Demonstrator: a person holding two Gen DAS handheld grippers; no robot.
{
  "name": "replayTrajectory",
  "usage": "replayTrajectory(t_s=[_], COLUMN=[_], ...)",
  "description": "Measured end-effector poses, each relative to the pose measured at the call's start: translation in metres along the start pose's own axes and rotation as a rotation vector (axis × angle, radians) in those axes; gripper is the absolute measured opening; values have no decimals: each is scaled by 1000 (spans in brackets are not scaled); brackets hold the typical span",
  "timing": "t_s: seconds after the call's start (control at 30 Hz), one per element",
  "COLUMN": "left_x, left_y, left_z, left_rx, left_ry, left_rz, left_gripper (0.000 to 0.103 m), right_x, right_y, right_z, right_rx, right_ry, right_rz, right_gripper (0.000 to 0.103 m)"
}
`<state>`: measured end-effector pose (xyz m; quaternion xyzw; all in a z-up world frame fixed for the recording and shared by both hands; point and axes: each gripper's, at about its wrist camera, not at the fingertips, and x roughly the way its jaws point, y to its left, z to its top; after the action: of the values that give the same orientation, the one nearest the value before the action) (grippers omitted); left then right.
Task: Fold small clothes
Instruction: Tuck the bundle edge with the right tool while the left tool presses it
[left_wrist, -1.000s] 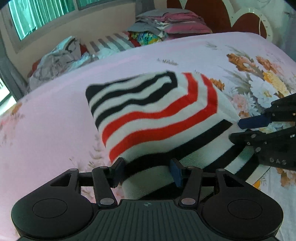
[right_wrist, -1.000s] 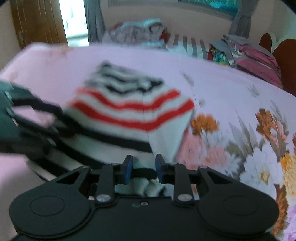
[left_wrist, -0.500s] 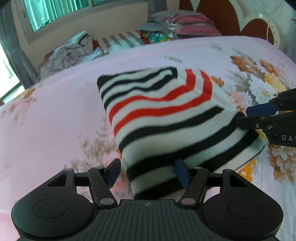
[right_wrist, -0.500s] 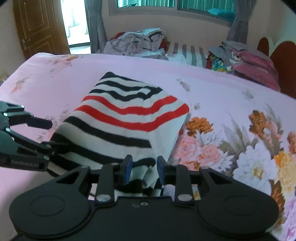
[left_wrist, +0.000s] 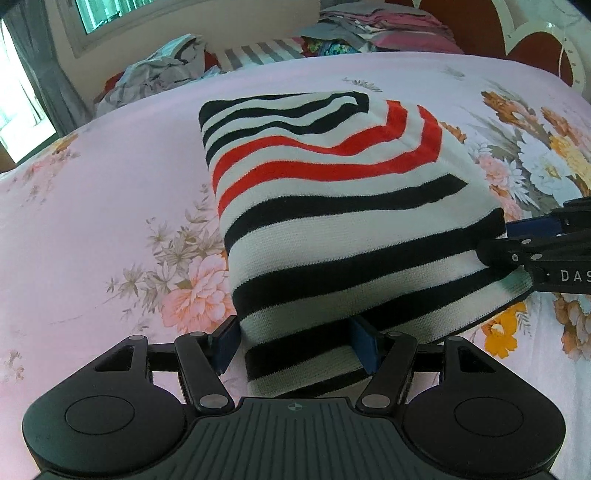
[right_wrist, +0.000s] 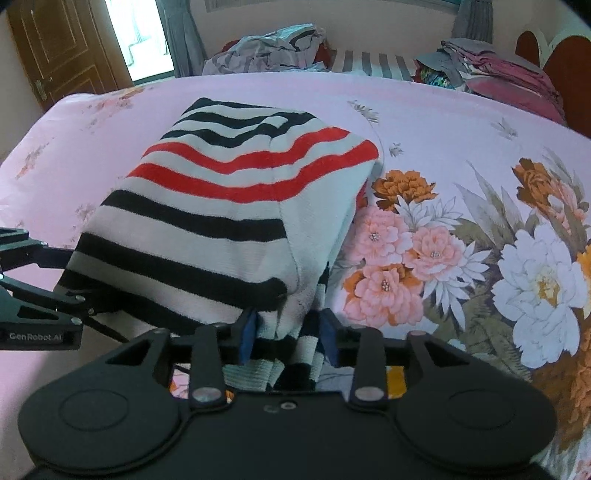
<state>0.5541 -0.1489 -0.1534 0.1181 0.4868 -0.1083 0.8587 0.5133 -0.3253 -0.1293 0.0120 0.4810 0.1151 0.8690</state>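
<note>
A folded striped knit garment (left_wrist: 332, 206), white with black and red stripes, lies on the pink floral bedsheet (left_wrist: 110, 192); it also shows in the right wrist view (right_wrist: 229, 214). My left gripper (left_wrist: 295, 345) is open, its fingers straddling the near edge of the garment. My right gripper (right_wrist: 288, 336) has its fingers part open around bunched layers of the garment's near corner. The right gripper shows in the left wrist view (left_wrist: 517, 240) at the garment's right edge. The left gripper shows in the right wrist view (right_wrist: 44, 280) at the garment's left edge.
A heap of unfolded clothes (right_wrist: 266, 51) lies at the far side of the bed. A stack of folded clothes (right_wrist: 495, 62) sits at the far right by the dark red headboard (right_wrist: 561, 62). A wooden door (right_wrist: 66, 48) stands at the far left.
The garment has come down from a lifted, moving fold to lie flat on the bed. Both grippers have opened wider at its near edge.
</note>
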Motion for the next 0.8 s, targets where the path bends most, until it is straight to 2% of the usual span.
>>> replayTrajectory(t_s=[0.03,0.1,0.13,0.17,0.23,0.3,0.4,0.57,0.7,0.8], left_x=[-1,-11,-19,-28,-43,-50,-44,-7,19,22], left_y=[0,0,1,4,12,19,38,62,69,74], left_z=[1,2,2,2,1,4,14,29,28,22], left_rx=[0,-2,-12,-35,-101,-156,-249,-313,-356,-377], left_ry=[0,-16,-44,-75,-149,-188,-209,-147,-89,-82], left_rz=[2,1,-24,-67,-160,-170,-173,-183,-178,-176], left_gripper=[65,65,68,87,101,101,100,100,100,100], right_x=[0,-5,-11,-18,-25,-26,-14,14,34,17], right_y=[-2,-9,-14,-21,-35,-51,-69,-93,-102,-99], right_z=[0,0,0,-1,0,1,5,10,15,19], right_rx=[8,40,66,101,174,260,335,451,501,454], right_ry=[-2,-14,-37,-65,-104,-126,-116,-75,-39,-83], right_rz=[-6,21,54,93,166,233,279,384,410,388], right_gripper=[52,55,54,54,55,55,55,57,58,48])
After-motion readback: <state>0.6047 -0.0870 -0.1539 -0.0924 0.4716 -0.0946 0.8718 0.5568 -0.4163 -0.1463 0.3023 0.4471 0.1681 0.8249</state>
